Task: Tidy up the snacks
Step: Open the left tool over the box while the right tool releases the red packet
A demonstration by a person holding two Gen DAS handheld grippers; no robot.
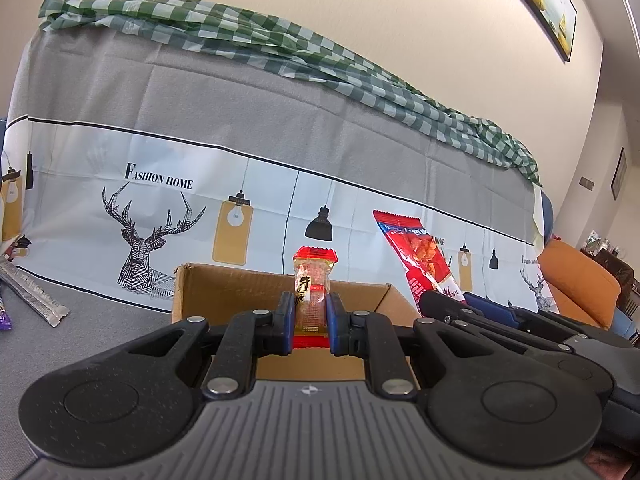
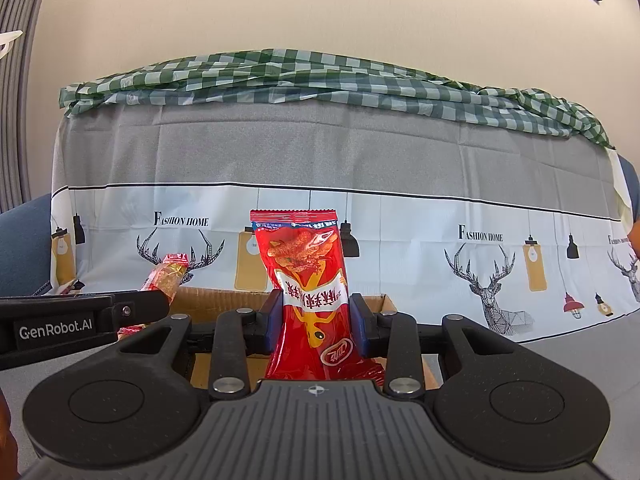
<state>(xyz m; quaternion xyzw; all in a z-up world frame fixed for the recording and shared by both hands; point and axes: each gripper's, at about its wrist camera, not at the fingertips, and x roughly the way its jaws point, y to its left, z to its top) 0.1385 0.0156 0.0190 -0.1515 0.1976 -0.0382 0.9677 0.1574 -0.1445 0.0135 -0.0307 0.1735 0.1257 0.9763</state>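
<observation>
My left gripper [image 1: 309, 312] is shut on a small clear snack pack with red ends [image 1: 313, 288], held upright above an open cardboard box [image 1: 224, 284]. My right gripper [image 2: 316, 316] is shut on a tall red snack bag [image 2: 306, 280], also upright over the box [image 2: 216, 298]. The red bag shows in the left wrist view [image 1: 416, 256] to the right, with the right gripper [image 1: 460, 304] below it. The small pack [image 2: 168, 274] and the left gripper [image 2: 158, 302] show at the left of the right wrist view. The box's inside is mostly hidden.
A sofa back draped in a grey cloth with deer print [image 1: 148, 236] stands close behind the box, with a green checked cloth [image 1: 240, 28] on top. Silver snack sticks [image 1: 36, 292] lie on the grey surface at the left. An orange cushion [image 1: 576, 280] is at the far right.
</observation>
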